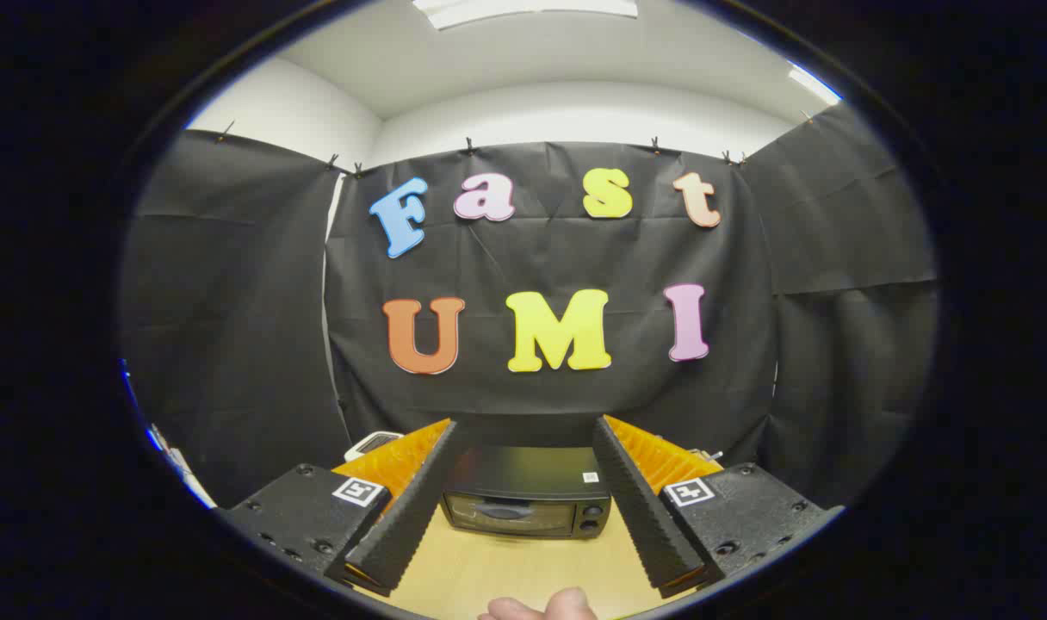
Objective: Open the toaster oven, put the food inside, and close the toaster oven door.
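Gripper: two long ridged fingers, wedge-shaped, spread apart. Black textured mounts at 8 and 4 o'clock, each with screws and one square white tag. Bare fingertip at 6 o'clock.

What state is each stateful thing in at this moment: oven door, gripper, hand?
toaster oven: door shut, standing on the wooden table, beyond the fingers.
gripper: fingers wide open, holding nothing, oven seen between them.
hand: resting at the table's near edge, holding nothing visible.
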A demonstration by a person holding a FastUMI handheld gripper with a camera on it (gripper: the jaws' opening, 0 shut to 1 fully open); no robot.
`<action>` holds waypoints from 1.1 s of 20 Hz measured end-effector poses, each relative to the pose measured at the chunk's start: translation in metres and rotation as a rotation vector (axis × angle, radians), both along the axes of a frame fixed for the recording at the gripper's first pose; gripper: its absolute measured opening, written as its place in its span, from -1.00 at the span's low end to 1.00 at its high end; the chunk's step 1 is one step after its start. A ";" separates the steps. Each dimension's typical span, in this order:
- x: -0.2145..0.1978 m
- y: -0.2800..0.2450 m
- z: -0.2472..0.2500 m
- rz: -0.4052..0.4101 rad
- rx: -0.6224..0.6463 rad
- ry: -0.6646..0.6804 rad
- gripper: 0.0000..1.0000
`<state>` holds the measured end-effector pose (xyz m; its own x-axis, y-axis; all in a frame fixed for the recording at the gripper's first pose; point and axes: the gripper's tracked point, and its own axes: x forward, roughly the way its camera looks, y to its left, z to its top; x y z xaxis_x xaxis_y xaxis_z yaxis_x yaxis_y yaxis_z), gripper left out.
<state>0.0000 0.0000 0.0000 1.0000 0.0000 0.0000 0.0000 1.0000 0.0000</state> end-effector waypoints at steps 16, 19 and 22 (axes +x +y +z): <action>0.017 -0.005 0.014 -0.018 0.016 -0.016 1.00; 0.021 -0.004 0.009 -0.016 0.033 -0.004 1.00; 0.022 -0.005 0.004 -0.018 0.042 0.005 1.00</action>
